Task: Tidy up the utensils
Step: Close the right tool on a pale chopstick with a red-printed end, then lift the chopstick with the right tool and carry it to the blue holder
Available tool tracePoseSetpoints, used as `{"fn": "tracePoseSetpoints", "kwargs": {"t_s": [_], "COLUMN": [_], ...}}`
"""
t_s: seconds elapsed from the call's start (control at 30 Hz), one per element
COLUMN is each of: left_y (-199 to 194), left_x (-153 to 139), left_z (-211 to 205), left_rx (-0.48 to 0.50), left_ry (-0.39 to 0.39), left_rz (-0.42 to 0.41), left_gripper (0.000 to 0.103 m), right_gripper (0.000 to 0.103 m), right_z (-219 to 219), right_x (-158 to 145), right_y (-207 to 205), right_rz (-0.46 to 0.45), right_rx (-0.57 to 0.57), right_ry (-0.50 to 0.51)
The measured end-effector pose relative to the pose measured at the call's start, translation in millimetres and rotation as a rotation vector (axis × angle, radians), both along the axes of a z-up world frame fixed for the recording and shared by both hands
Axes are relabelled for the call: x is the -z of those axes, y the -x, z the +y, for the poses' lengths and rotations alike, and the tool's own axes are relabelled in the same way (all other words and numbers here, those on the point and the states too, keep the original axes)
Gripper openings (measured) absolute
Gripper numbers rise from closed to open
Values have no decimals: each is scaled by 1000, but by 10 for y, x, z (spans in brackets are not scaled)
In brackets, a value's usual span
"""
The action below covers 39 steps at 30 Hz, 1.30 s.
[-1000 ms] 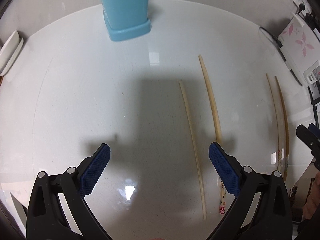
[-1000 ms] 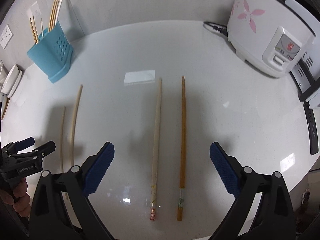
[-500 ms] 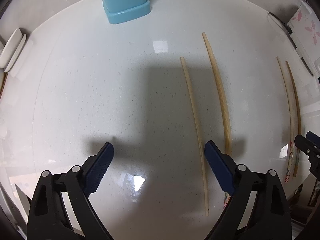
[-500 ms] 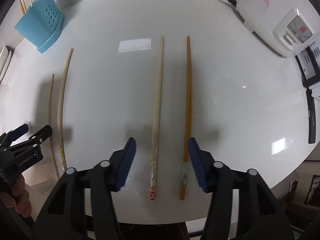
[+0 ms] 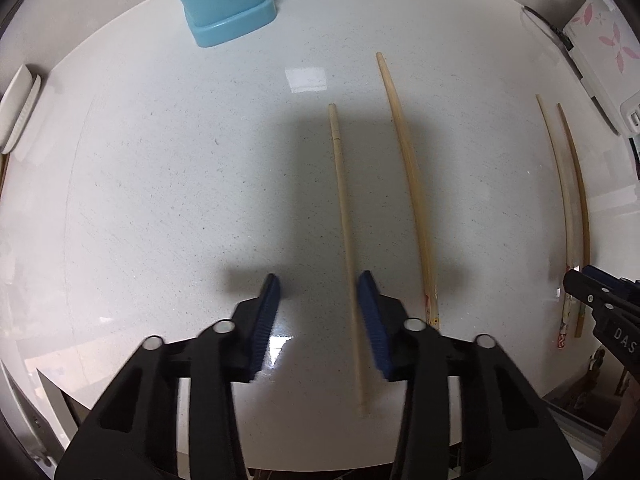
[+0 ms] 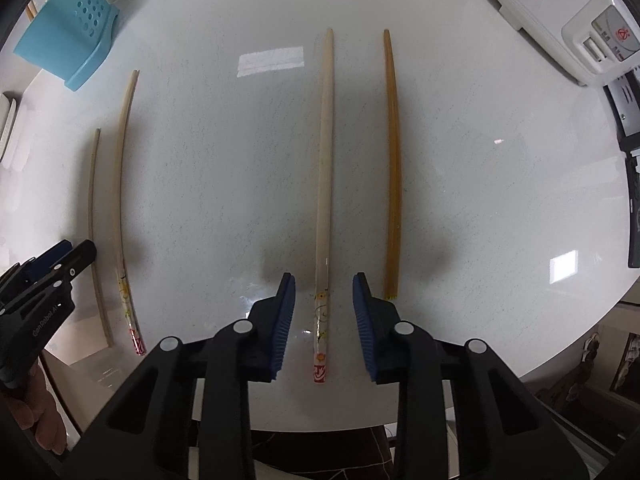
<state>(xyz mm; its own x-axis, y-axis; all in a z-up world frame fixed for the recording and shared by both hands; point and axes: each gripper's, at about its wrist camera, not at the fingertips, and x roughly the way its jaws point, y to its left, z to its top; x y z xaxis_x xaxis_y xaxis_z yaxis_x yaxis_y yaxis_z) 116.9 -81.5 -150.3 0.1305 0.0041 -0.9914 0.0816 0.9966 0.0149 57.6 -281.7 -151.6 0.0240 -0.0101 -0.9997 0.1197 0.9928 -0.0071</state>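
Since a second ago both pairs of jaws have been closing, and we see each now narrowed around a chopstick rather than spread wide over the counter.

In the left wrist view, the left gripper [image 5: 318, 320] has its jaws partly closed with the thin plain chopstick [image 5: 343, 216] between them; it lies close against the right-hand pad, and we cannot tell if it touches, while the left-hand pad stands clear. We take the blue utensil holder [image 5: 224, 0] as our landmark: this chopstick lies flat on the white counter [image 5: 160, 200], its long axis running from the holder's side of the counter down toward the camera. Farther from the holder lies a thicker pale chopstick [image 5: 408, 176], roughly parallel. Farthest out lie two more chopsticks close together, beside the rice cooker [image 5: 600, 52]. The right gripper [image 5: 592, 292] pokes in at the edge over their near ends.

In the right wrist view, the right gripper [image 6: 324, 320] is narrowed around the pale patterned chopstick [image 6: 325, 184], with a gap showing on both sides, so it is not pinched. Its printed end lies near the camera and its tapered tip points away. The brown chopstick [image 6: 392, 168] lies parallel just outside the jaws, on the side away from the holder [image 6: 68, 48]. The other two lie nearer the holder, where the left gripper [image 6: 56, 268] shows. Nothing blocks either stick.
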Motion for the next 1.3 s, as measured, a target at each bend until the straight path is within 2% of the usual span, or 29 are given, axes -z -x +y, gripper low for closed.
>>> {"fn": "tracePoseSetpoints", "kwargs": {"t_s": [0.07,0.13,0.17,0.2,0.63,1.07,1.3], "left_y": [12,31,37,39,55,190,58], "left_x": [-6,-11,-13,-17,-95,-387,-489], "left_z": [4,17,27,29,162,208,303], "left_rx": [2,8,9,11,22,33,43], "left_ry": [-4,-14,-14,-12,36,68,91], "left_rz": [1,3,4,5,-13,-76,-142], "left_gripper": [23,5,5,4,4,4,4], "right_gripper": [20,17,14,6,6,6,6], "right_z": [-3,-2,1,-2,7,-13,76], "right_x": [46,53,53,54,37,-198,-387], "right_y": [-7,-39,-45,-54,-123,-189,-240], "right_rz": [25,29,31,35,23,-95,-178], "right_rx": [15,21,23,28,45,60,50], "right_ry": [-10,-9,-1,-5,-41,-158,-201]}}
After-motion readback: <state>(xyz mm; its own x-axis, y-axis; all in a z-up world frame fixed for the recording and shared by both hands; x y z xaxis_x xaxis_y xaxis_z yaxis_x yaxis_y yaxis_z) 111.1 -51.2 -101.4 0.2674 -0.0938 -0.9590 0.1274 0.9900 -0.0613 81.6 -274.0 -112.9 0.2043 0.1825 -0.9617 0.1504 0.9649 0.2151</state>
